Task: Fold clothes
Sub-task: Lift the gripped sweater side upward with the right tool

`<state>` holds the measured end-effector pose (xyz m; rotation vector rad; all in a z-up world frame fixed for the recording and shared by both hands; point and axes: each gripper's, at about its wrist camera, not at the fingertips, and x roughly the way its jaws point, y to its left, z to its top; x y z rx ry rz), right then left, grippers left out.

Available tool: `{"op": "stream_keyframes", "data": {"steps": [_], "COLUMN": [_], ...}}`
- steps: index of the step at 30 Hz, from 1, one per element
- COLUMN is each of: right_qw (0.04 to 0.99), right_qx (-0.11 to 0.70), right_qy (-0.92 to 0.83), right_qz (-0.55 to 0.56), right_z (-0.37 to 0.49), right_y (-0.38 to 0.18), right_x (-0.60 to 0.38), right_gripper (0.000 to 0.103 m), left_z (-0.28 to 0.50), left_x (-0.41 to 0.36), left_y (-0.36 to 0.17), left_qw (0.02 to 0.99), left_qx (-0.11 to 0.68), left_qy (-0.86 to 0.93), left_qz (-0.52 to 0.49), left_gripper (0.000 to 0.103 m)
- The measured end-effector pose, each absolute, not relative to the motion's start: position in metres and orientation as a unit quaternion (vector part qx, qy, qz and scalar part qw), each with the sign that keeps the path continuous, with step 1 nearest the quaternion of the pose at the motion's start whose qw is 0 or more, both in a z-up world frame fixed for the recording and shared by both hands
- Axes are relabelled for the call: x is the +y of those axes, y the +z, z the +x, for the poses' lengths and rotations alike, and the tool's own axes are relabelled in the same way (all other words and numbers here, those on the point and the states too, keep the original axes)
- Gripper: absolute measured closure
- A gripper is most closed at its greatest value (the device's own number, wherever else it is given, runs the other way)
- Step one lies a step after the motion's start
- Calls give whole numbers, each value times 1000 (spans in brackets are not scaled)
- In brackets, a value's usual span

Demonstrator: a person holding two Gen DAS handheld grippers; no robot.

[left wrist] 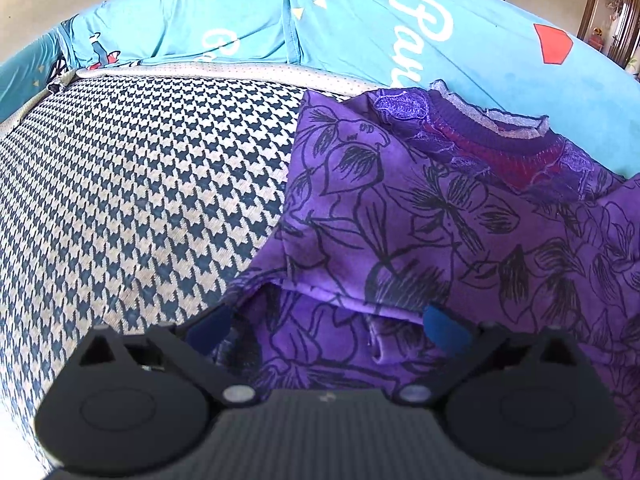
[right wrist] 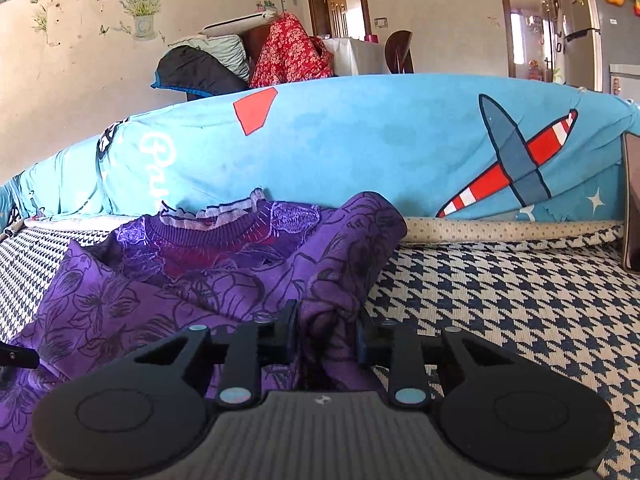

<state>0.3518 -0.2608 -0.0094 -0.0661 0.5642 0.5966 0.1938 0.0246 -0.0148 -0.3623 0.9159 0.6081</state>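
The purple top [left wrist: 440, 216] lies crumpled on the houndstooth sofa seat [left wrist: 140, 200], its ribbed collar [left wrist: 492, 128] up against the blue cover [right wrist: 340, 148] on the backrest. It looks thin and limp, light enough to lift by a pinch, and likely to sag and bunch wherever it is not held, so seams, hem corners or shoulders seem the sensible places to grip. The right hand-held gripper [right wrist: 328, 336] has its jaws clamped on a bunched fold at the top's right side, cloth squeezed up between them. The left hand-held gripper [left wrist: 328, 324] hangs over the near part of the top with its blue pads [left wrist: 444, 324] spread apart, cloth lying loose under and between them but not pinched. A folded-over flap sits just ahead of it, and its edge would make a fair hold. The seat on either side of the top is bare, so there is room to spread it. Behind the sofa stand heaped bedding [right wrist: 200, 64] and a red floral cloth [right wrist: 288, 52], well away. A dark panel [right wrist: 632, 200] at the seat's right end is the only thing nearby.
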Motion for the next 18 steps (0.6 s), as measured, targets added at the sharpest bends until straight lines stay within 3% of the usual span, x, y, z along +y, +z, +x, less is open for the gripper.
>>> {"op": "stream_keyframes", "data": {"steps": [18], "right_qw": [914], "right_qx": [238], "right_qy": [326], "right_qz": [-45], "right_z": [310], "right_y": [13], "right_x": [-181], "right_gripper": [77], "left_z": [170], "left_x": [54], "left_y": [-11], "left_qw": [830], "left_qx": [421], "left_qy": [308], "left_qz": [-195], "left_gripper": [0]}}
